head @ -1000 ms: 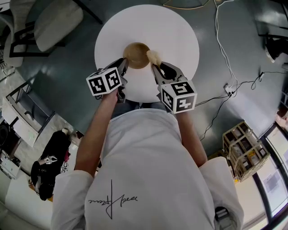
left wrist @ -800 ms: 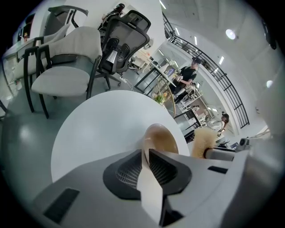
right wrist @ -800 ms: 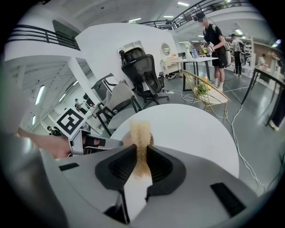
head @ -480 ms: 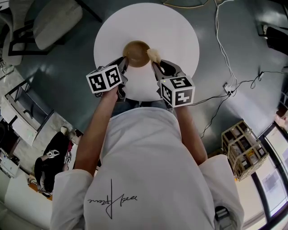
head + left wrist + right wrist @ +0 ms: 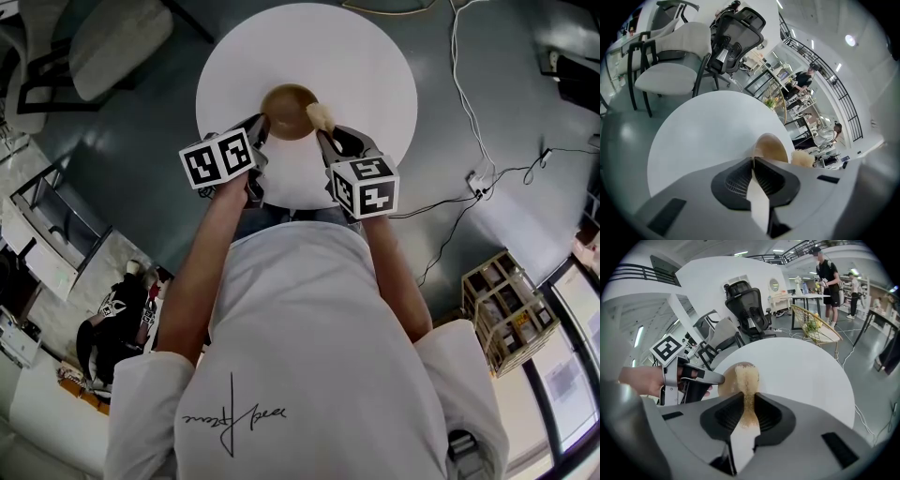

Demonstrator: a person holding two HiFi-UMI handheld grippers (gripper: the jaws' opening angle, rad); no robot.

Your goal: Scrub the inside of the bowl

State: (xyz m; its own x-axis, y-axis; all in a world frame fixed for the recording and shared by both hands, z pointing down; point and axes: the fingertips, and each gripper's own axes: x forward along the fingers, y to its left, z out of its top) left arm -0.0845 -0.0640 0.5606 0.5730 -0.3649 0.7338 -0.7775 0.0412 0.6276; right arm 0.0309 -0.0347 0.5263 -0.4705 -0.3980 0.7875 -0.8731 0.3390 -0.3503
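Bowl (image 5: 286, 110) sits on the white table (image 5: 366, 56), toward my side. My left gripper (image 5: 260, 126) has just been closing its jaws and now pinches the near rim. My right gripper (image 5: 323, 140) clamps the tan scrubber (image 5: 320, 116) at the right rim. The scrubbing is about to start, I judge: next I lower the scrubber inside and rub.

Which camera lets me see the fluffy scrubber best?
The right gripper view: the scrubber sits big in the middle, clamped in the right gripper, its tip at the bowl. The head view shows only a small pale blob at the bowl's rim. The left gripper view shows just a tuft past that gripper's body.
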